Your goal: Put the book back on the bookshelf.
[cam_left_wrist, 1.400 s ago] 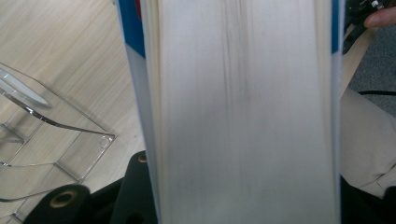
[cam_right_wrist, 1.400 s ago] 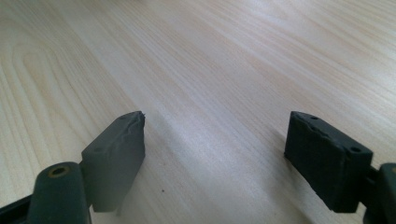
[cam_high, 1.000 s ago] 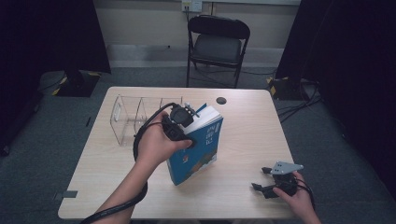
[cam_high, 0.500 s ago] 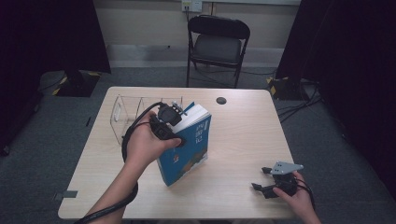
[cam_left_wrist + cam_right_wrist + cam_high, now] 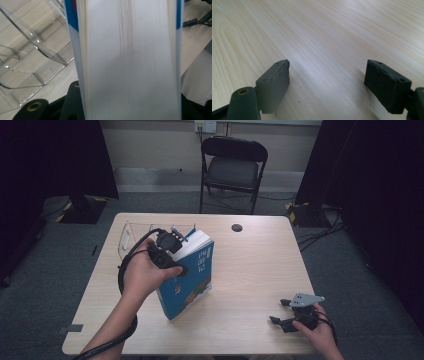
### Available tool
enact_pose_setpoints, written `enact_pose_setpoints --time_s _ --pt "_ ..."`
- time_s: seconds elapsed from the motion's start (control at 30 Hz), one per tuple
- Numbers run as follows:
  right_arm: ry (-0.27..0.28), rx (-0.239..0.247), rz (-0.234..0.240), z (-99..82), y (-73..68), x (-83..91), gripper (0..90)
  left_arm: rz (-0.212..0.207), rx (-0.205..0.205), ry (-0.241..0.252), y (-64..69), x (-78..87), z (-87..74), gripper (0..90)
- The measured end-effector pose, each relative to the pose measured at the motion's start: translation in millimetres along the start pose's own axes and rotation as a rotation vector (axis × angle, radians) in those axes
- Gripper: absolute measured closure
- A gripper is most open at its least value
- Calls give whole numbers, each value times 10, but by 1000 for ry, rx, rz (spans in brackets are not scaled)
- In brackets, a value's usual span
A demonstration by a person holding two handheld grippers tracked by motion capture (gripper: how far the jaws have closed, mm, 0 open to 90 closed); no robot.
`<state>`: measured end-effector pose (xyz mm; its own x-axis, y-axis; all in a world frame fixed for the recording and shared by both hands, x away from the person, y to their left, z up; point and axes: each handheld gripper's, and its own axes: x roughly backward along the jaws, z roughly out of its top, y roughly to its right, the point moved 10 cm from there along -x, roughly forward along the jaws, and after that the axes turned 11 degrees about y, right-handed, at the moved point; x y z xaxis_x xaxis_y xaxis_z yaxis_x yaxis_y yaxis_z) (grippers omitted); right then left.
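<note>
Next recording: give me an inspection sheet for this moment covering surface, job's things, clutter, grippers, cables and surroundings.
Surface: light wood table, mostly bare, with a dark round cable hole near the far edge.
Job's things: blue book tilted, its lower corner on the table; clear acrylic rack just beyond it.
Clutter: nothing seen.
Grippers: left gripper shut on the book's page edge; right gripper open, nothing between the jaws, low over the table's near right corner.
Cables: black cable loops around the left wrist; more lie on the floor at right.
Surroundings: black folding chair behind the table, grey carpet, dark curtains both sides.
</note>
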<state>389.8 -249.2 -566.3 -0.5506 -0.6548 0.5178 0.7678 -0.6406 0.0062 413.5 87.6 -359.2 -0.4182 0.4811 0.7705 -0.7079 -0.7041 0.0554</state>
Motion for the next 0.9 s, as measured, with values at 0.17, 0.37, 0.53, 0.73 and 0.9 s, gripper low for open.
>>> enact_pose_setpoints --time_s 0.17,0.37,0.53,0.73,0.9 --pt "0 0 0 0 0 0 196 10 24 1 -64 40 -42 618" --pt "0 0 0 0 0 0 197 28 39 -1 -147 95 -101 618" --pt "0 -1 0 0 -1 0 196 39 61 0 -219 130 -144 618" --pt "0 -1 0 0 -1 0 196 50 94 3 -289 163 -178 618" --pt "0 -1 0 0 -1 0 196 70 117 10 -367 183 -185 617"
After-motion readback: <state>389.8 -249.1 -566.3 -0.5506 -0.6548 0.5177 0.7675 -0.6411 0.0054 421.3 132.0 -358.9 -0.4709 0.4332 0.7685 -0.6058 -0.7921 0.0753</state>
